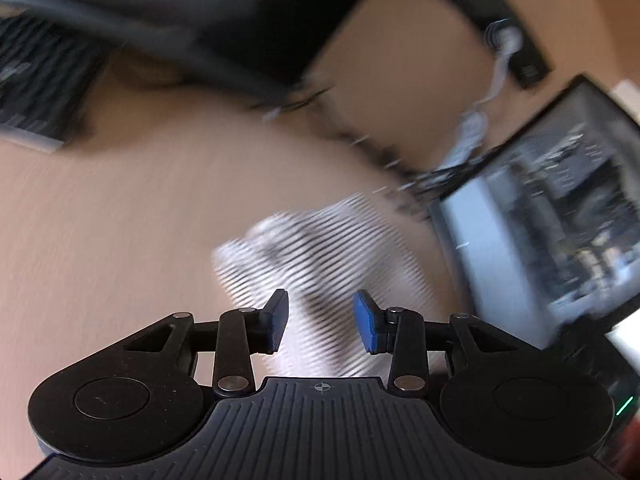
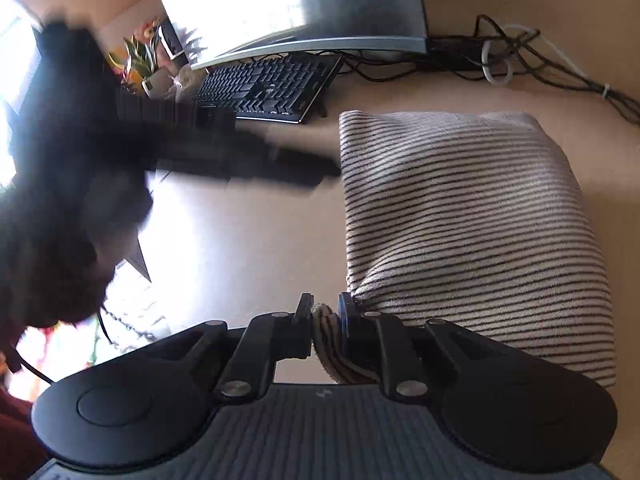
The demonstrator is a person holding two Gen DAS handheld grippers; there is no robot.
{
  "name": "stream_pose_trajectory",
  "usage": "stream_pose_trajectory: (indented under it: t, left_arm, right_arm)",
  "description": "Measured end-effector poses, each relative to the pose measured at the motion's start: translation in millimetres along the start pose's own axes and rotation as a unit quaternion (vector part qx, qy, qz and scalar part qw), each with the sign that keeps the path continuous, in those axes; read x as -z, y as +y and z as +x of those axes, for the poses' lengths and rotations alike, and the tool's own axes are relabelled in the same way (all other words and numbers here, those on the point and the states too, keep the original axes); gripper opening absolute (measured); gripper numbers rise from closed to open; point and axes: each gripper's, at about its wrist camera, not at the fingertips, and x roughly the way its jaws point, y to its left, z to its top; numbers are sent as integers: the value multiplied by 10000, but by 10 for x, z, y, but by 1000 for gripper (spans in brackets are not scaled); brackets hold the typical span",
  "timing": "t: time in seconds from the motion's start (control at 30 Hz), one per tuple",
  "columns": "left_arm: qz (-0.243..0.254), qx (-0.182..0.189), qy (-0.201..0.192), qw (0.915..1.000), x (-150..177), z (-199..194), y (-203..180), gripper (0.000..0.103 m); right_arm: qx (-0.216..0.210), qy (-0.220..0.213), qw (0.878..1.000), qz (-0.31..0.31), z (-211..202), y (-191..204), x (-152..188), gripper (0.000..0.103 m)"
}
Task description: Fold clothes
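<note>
The right gripper [image 2: 325, 320] pinched a corner of the folded striped garment [image 2: 472, 232] on the worktop [image 2: 248, 232]; the left gripper [image 1: 321, 322] hung spread, empty.

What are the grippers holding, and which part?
The right gripper pinches the near corner of the folded striped cloth. The left gripper is open above the cloth and holds nothing.
</note>
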Motion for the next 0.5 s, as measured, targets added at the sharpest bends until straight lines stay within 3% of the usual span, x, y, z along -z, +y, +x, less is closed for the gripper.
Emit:
stream_pose_trajectory:
  t: [0.1, 0.17, 0.27, 0.33, 0.4, 0.5]
  left_arm:
    - [159, 260, -34, 9995, -131, 127, -168, 43]
    - [271, 86, 157, 9995, -150, 358, -146, 42]
    - [102, -12, 339, 9994, -162, 551, 23, 31]
    - [-77, 131, 357, 9992, -190, 577, 121, 30]
    - [-121, 195, 385, 9990, -204, 591, 180, 27]
    - [-28, 233, 390, 9990, -181, 615, 204, 24]
  right_arm:
    - [179, -21, 9995, -276, 17, 102, 28, 12]
    - [280, -51, 9990, -357, -2, 156, 28, 13]
    - [443, -170, 9970, -605, -108, 250, 29, 14]
    - [540, -261, 9948, -821, -256, 296, 14, 23]
    - [682, -414, 9925, -927, -463, 319, -14, 54]
    - [903, -717, 9884, -985, -742, 320, -85, 65]
